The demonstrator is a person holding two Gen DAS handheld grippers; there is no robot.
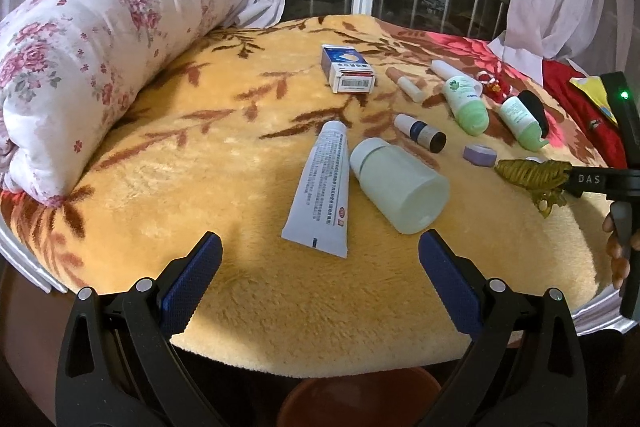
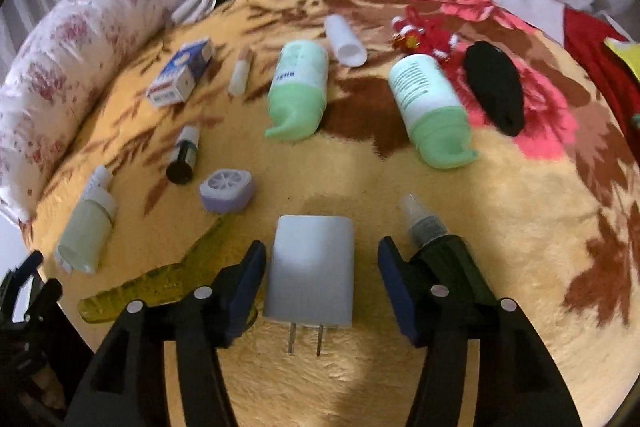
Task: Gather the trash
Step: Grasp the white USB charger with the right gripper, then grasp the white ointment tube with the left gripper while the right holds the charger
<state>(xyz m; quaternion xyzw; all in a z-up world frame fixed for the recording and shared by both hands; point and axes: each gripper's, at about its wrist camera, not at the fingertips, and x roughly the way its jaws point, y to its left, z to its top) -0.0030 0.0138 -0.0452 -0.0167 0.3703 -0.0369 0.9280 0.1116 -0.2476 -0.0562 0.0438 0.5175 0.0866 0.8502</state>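
Between the blue, ribbed pads of the right hand-held gripper (image 2: 322, 291) lay a white charger plug (image 2: 310, 273), a smooth rounded block with two metal prongs pointing back toward the camera. The jaws stood apart on either side of it, and whether either pad touched it could not be told. Just right of that gripper lay a dark bottle with a clear nozzle (image 2: 430, 241), and to its left a translucent yellow-green hair clip (image 2: 160, 281), long and toothed.

The left hand-held gripper (image 1: 320, 269) was spread wide and held nothing, hovering over the near edge of the bed's plush yellow blanket (image 1: 200, 167), which was printed with brown leaves and red flowers. Just ahead of it lay a flattened white tube (image 1: 320, 187) covered in small print, touching a frosted, translucent plastic bottle (image 1: 400, 185) on its side.

Farther back the trash was scattered across the blanket: a blue and white carton (image 1: 348, 69), a slim lip balm stick (image 1: 404, 83), a small vial with a black end (image 1: 420, 131), a lilac lobed case (image 2: 228, 191), two white bottles with mint-green caps (image 2: 298, 95) (image 2: 434, 111), a white open cylinder (image 2: 346, 41), a black fabric piece (image 2: 496, 93) and a red tasselled ornament (image 2: 420, 35).

A rolled floral quilt (image 1: 92, 47) ran along the left edge.
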